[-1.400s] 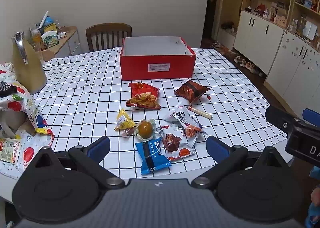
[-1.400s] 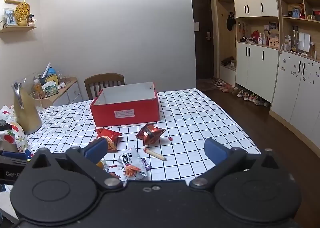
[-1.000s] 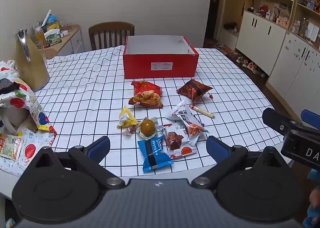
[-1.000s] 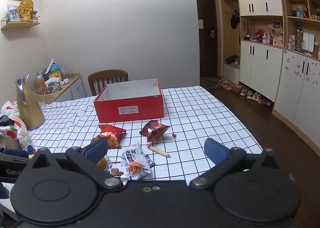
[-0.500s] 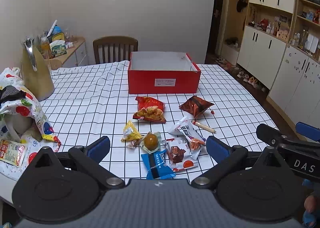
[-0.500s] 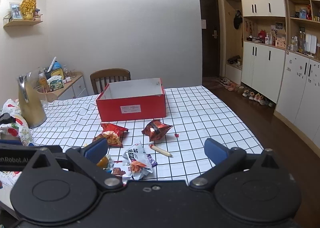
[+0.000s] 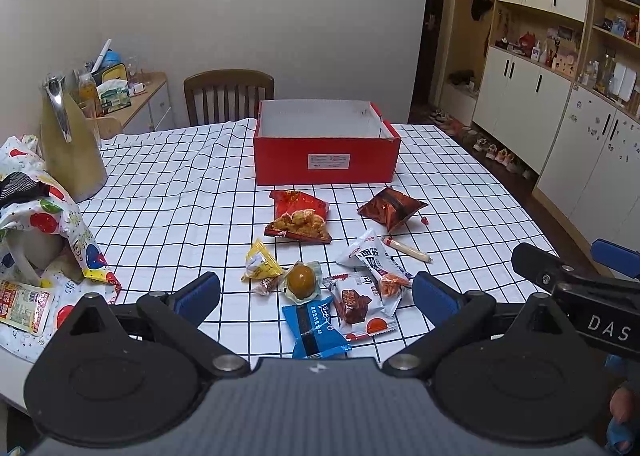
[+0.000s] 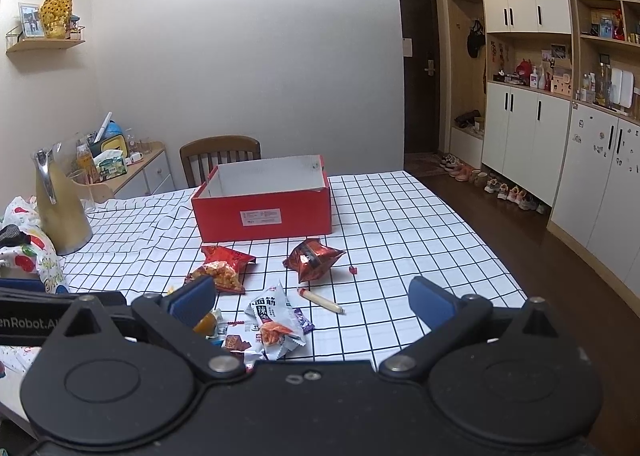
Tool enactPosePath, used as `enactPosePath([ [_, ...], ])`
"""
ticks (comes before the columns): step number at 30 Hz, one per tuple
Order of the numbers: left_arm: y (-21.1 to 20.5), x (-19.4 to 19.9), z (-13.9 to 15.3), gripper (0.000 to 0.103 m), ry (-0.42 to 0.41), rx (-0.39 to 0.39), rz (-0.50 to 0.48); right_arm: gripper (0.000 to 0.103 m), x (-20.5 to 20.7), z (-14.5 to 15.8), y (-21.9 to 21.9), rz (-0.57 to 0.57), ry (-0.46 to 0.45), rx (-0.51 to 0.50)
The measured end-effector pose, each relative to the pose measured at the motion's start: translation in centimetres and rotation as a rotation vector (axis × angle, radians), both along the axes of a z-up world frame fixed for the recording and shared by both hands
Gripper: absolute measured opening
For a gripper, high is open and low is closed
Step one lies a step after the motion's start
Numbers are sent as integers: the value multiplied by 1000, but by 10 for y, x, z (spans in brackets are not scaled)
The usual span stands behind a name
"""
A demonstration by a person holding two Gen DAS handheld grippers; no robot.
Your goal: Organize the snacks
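Observation:
An empty red box (image 7: pixel 326 160) (image 8: pixel 264 212) sits at the far middle of the checked tablecloth (image 7: pixel 180 208). In front of it lie several snacks: a red chip bag (image 7: pixel 299 216) (image 8: pixel 222 266), a dark red foil bag (image 7: pixel 390 209) (image 8: pixel 313 258), a white pack (image 7: pixel 374 258) (image 8: pixel 274 318), a sausage stick (image 7: pixel 407 249) (image 8: pixel 322 300), a yellow pack (image 7: pixel 261 266), a round brown snack (image 7: pixel 302 280), a chocolate pack (image 7: pixel 358 306) and a blue pack (image 7: pixel 314 328). My left gripper (image 7: pixel 316 296) hovers open above the near snacks. My right gripper (image 8: pixel 310 300) is open, near the table's front right edge.
A tan jug (image 7: pixel 70 148) (image 8: pixel 60 208) and a patterned bag (image 7: pixel 48 224) stand at the left. A wooden chair (image 7: pixel 229 96) is behind the table. White cabinets (image 8: pixel 560 136) and shoes (image 8: pixel 500 186) line the right wall. The right gripper's body (image 7: pixel 580 288) shows at the left view's right edge.
Both grippers have risen and tilted up a little, so the table and box sit lower in view. Both stay open. No snack has moved.

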State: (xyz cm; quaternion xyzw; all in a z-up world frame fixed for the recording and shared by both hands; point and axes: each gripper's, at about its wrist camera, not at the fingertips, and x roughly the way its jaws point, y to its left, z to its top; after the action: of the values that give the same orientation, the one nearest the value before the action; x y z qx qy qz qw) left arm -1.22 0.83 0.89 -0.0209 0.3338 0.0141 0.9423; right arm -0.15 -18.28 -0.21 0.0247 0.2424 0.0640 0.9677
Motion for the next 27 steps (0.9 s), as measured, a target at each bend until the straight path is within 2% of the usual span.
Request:
enactPosePath([
  [27,2,3,1,103,6,-2,2,103,2,1,2,0,-1,-5],
])
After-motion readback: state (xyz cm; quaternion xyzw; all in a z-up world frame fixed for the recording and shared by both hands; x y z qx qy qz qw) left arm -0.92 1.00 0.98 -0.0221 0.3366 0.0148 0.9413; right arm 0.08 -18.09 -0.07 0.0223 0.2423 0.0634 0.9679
